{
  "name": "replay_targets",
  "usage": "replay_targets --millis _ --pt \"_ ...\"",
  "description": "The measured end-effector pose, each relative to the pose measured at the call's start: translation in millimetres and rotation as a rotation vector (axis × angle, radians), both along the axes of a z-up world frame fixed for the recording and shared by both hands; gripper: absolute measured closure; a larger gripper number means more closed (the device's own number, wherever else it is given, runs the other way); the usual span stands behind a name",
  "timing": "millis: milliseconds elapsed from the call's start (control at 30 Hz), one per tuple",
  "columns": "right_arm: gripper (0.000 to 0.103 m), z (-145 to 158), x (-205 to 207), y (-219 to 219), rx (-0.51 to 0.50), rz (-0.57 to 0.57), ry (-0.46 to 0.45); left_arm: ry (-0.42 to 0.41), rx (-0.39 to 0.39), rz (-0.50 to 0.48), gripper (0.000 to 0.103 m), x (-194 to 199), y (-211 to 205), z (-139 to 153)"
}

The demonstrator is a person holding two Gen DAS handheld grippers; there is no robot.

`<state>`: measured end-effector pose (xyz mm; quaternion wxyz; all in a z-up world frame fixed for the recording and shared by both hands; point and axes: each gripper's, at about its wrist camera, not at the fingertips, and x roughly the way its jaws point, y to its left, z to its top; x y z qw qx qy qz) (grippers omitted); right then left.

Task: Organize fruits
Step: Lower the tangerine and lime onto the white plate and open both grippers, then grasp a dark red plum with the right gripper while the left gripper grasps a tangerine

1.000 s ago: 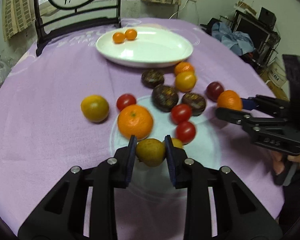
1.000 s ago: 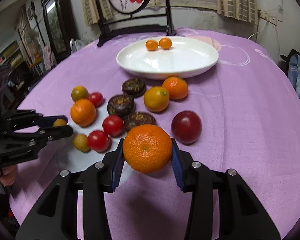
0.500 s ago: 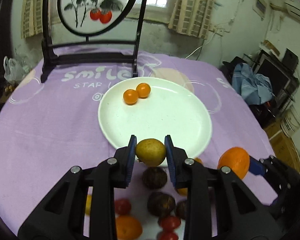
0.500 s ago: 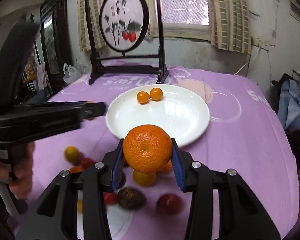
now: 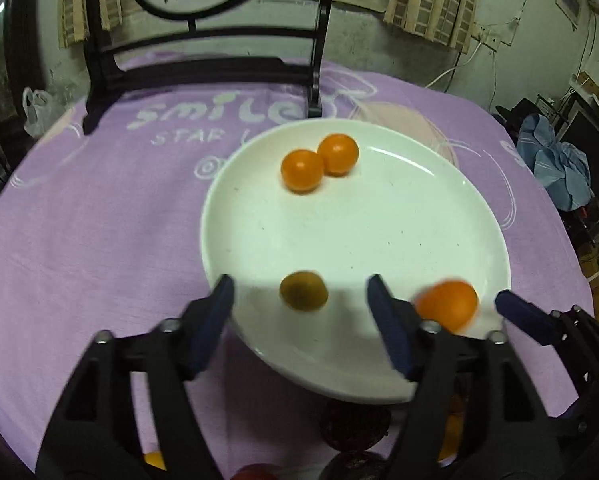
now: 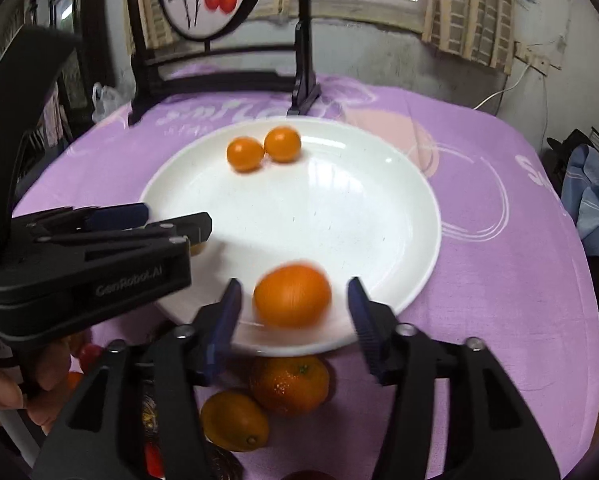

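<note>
A white plate [image 5: 379, 240] sits on the purple tablecloth; it also shows in the right wrist view [image 6: 339, 208]. Two small orange fruits [image 5: 319, 162] lie at its far side. My left gripper [image 5: 301, 312] is open over the plate's near edge, with a blurred yellow-green fruit [image 5: 303, 291] loose between its fingers. My right gripper [image 6: 295, 308] is open, with a blurred orange [image 6: 292, 295] loose between its fingers over the plate. That orange also shows in the left wrist view [image 5: 447, 305].
Several fruits lie on the cloth in front of the plate: an orange [image 6: 289, 384], a yellow-orange fruit [image 6: 235, 424], dark fruits [image 5: 355, 426]. A black-framed painted screen [image 6: 219, 32] stands behind the plate. The left gripper's body [image 6: 83, 264] is at my right view's left.
Both grippers moved forward over the plate's near edge and opened. The yellow-green fruit and the orange left the fingers and are blurred in motion above the plate.
</note>
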<state>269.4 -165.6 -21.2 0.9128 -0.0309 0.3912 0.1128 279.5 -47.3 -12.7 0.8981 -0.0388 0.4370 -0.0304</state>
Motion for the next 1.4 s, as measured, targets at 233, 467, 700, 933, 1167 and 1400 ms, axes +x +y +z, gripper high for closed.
replay_targets --millis 233,467,700,933,1167,1400 --pt "0.038 11.8 -40.6 -19.9 0.065 -0.017 -0.013 -0.072 -0.020 -0.029 0.013 -43.3 14.9 32.5" --pt "0.038 5.9 -90.0 -33.9 0.044 -0.032 -0.028 -0.134 0.001 -0.035 0.007 -109.9 37.5 37.0" --pt "0.038 -7.9 -127.9 -35.4 -0.021 -0.010 -0.007 -0.139 0.031 -0.012 0.007 -153.3 59.6 21.8" --pt "0.039 -27.7 -133.0 -22.3 -0.133 0.004 0.051 -0.144 0.026 -0.020 0.006 -164.2 74.4 10.5" --pt "0.056 -41.6 -103.0 -26.9 -0.100 -0.012 0.093 -0.112 -0.036 -0.030 0.006 -157.4 82.7 2.1" --pt "0.065 -40.5 -109.6 -35.6 -0.023 0.001 0.092 -0.066 -0.056 -0.094 0.006 -160.5 67.4 -5.3"
